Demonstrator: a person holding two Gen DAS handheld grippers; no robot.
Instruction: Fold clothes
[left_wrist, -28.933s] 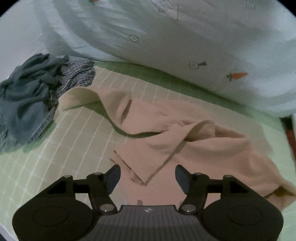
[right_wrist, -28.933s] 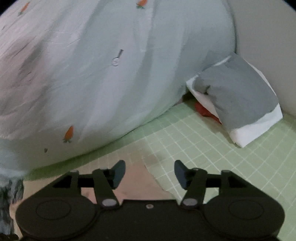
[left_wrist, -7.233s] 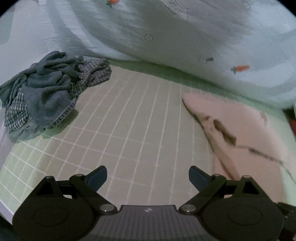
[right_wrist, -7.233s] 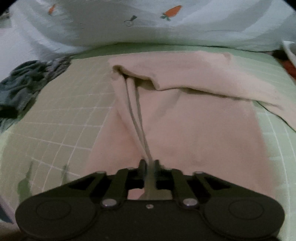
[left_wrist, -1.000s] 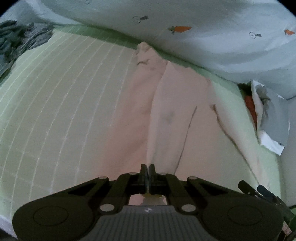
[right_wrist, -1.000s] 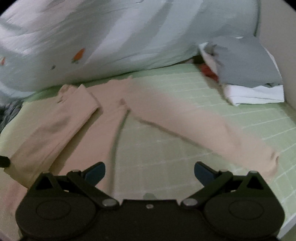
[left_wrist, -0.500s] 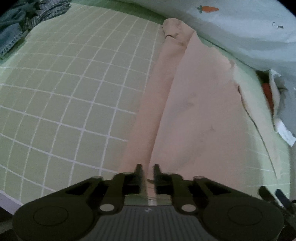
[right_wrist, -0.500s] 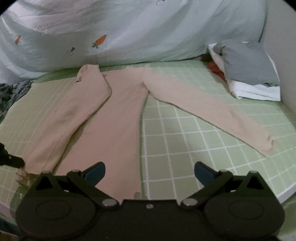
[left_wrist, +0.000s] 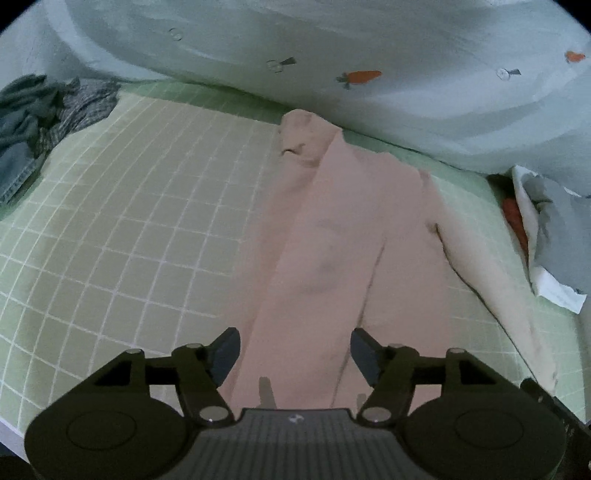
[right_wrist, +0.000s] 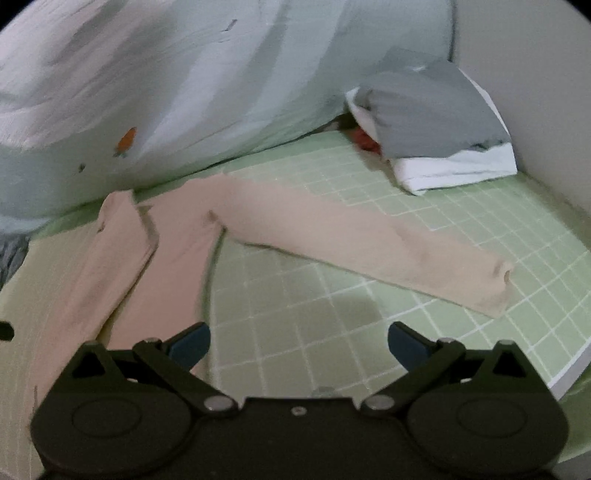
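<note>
Left wrist view: the left gripper (left_wrist: 294, 353), its jaws just opened and empty, hangs over the near end of the peach long-sleeved top (left_wrist: 332, 236), which lies flat on the green checked sheet (left_wrist: 129, 221) with one sleeve folded across the body. Right wrist view: the right gripper (right_wrist: 298, 343) stands spread wide, gripping nothing, above bare sheet beside the other sleeve (right_wrist: 369, 243), stretched toward the grey-and-white folded pile (right_wrist: 436, 122).
</note>
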